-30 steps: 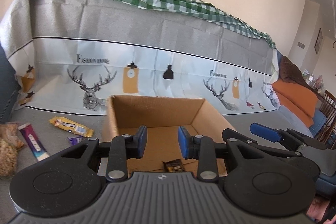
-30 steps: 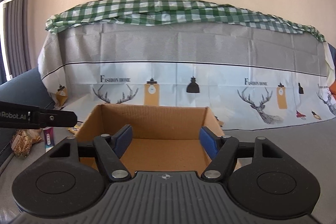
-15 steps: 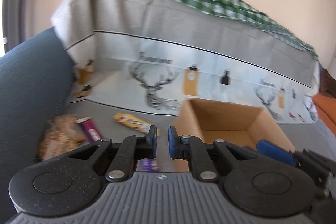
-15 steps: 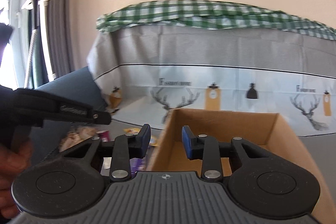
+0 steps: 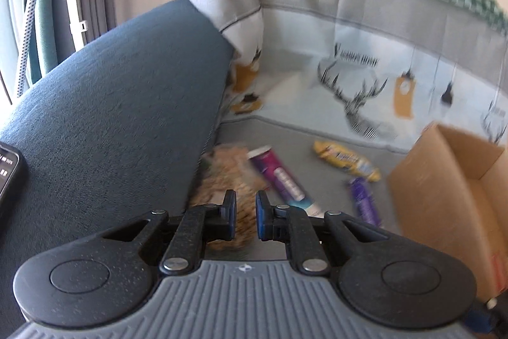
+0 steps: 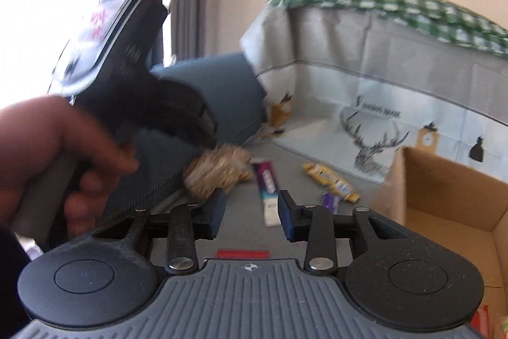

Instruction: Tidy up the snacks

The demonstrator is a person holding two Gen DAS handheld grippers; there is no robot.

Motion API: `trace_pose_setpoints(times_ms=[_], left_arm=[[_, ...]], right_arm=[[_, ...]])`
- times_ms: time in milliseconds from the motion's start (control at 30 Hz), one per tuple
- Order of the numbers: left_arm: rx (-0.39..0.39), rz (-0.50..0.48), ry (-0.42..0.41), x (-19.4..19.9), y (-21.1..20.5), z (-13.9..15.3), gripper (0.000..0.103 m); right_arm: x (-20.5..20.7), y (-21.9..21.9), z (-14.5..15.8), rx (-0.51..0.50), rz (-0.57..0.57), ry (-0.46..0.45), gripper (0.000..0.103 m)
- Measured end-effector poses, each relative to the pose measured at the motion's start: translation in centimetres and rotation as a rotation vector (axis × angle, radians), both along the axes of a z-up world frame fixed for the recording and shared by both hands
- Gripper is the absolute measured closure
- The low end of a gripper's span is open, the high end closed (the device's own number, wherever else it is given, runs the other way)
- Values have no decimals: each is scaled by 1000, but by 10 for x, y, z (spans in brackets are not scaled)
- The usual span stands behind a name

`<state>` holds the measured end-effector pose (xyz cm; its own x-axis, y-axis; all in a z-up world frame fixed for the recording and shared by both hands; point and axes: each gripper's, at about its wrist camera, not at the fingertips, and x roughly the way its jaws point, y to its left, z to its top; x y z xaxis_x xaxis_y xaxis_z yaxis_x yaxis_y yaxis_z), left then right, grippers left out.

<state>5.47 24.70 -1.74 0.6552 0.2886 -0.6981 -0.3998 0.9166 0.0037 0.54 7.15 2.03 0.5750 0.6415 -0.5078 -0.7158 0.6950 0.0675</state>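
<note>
Several snacks lie on the grey sofa cover: a brown granola bag (image 5: 228, 173) (image 6: 219, 170), a long purple pack (image 5: 279, 177) (image 6: 268, 183), a yellow pack (image 5: 346, 161) (image 6: 330, 180) and a small purple bar (image 5: 363, 199) (image 6: 328, 200). An open cardboard box (image 5: 428, 180) (image 6: 444, 180) stands to their right. My left gripper (image 5: 246, 212) (image 6: 206, 138) is shut just over the granola bag, and nothing shows pinched between its pads. My right gripper (image 6: 250, 208) hovers before the long purple pack, its jaws opening with nothing between them.
A blue sofa armrest (image 5: 111, 116) rises on the left, with a phone (image 5: 9, 173) on it. A person's hand (image 6: 47, 148) holds the left gripper's handle. The deer-print cover (image 5: 358, 104) drapes the sofa back. A red strip (image 6: 243, 254) lies under the right gripper.
Both grippers swung left, away from the box and towards the loose snacks by the armrest. The left jaws closed together. The right jaws narrowed from wide.
</note>
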Motion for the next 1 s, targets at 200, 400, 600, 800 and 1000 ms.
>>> trace_pose_setpoints(times_ms=[200,400,600,800,1000], left_arm=[[85,-31,105,20,-1,-18,62],[209,-94,196,44,-15,-38,44],[365,-156,289,62,-33,-65,24],[471,-155,339,77,-36,-85,22],[549,-169,372,85,-38,-99,22]], right_arm=[[-8,25,-33,-102,62,50,39],[-13,35,-52,-146,64,67,18],[-3,38,-76,-210,45,138,19],[6,37,-86,-237,27,193,19],[14,38,-94,-244,20,244,25]])
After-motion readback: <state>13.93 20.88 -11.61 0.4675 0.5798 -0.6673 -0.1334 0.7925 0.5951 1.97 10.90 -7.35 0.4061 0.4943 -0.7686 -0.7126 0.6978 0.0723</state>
